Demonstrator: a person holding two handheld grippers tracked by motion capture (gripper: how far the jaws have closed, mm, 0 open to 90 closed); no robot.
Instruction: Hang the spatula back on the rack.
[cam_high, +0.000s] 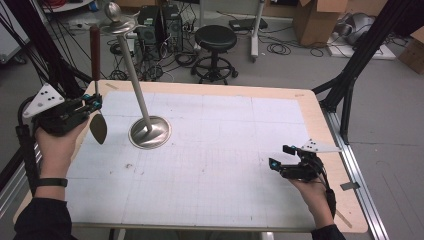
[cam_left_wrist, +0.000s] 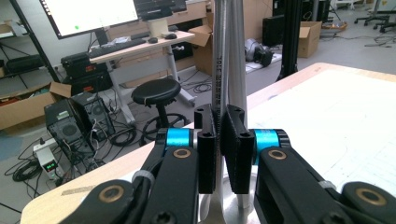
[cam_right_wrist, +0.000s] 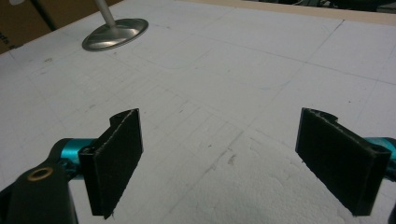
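- Left claw (cam_high: 93, 102): at the tabletop's (cam_high: 210, 165) left edge, jaws clamped on the thin metal shank of a spatula (cam_high: 95, 85).
- Spatula held upright: brown wooden handle on top, metal blade hanging below the claw, just above the tabletop's white sheet.
- Left gripper view: the shank (cam_left_wrist: 218, 70) runs straight up between the two pads, which are pressed against it.
- Metal stand (cam_high: 149, 131): round base flat on the tabletop, just beside the blade; its rod leans up to a dish-shaped top.
- Right claw (cam_high: 280, 157): jaws wide apart, nothing between them, low over the tabletop near its right edge, well apart from the stand.
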